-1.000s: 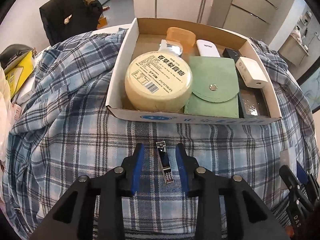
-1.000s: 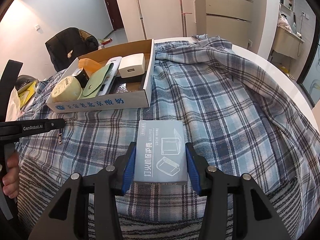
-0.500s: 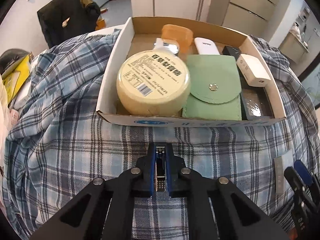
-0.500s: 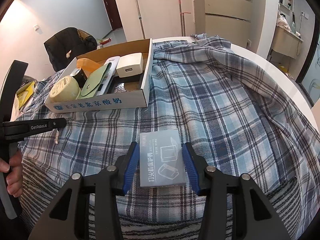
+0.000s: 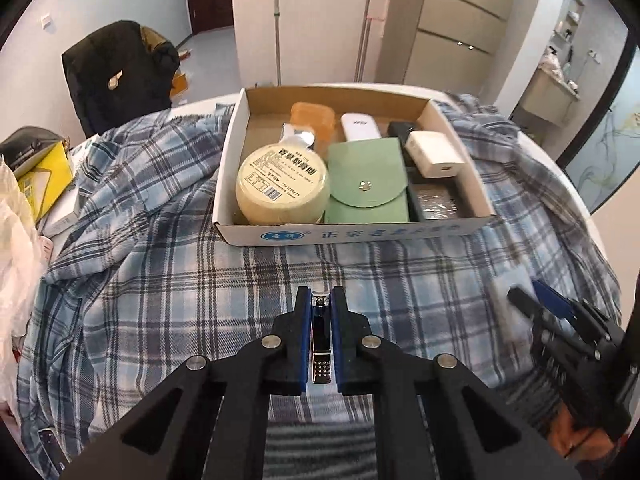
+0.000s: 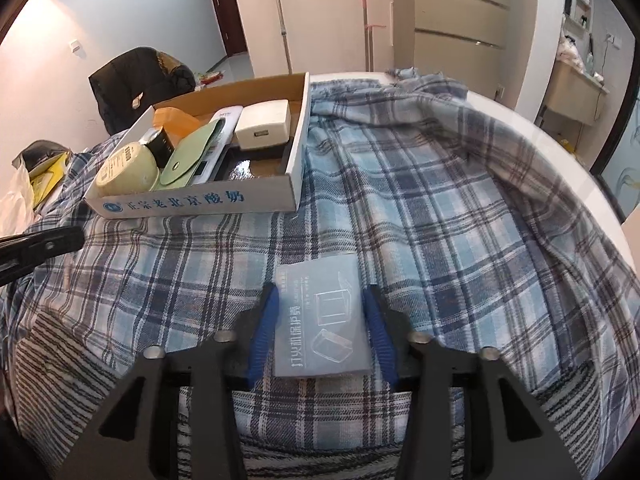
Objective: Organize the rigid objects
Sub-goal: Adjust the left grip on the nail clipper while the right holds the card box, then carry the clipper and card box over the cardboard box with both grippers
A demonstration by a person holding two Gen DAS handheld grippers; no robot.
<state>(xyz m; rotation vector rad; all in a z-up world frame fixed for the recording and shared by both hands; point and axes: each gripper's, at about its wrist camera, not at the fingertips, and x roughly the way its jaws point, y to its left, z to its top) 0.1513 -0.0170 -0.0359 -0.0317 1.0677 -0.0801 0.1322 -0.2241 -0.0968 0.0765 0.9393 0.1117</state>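
Left wrist view has the left tongs point(image 5: 320, 312) clenched on one nail clipper point(image 5: 321, 334), off the plaid cloth point(image 5: 160, 300) just near of the box point(image 5: 360, 234), probably headed there. Right tongs point(image 6: 320, 320) are clamped on one flat grey packet point(image 6: 322, 322), still down on the cloth. Box already holds about eight things: one jar point(image 5: 282, 182), one green pouch point(image 5: 366, 182), one charger point(image 5: 436, 154).

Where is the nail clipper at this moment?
In the left wrist view, the nail clipper is clamped in the left gripper, above the plaid cloth, just before the cardboard box.
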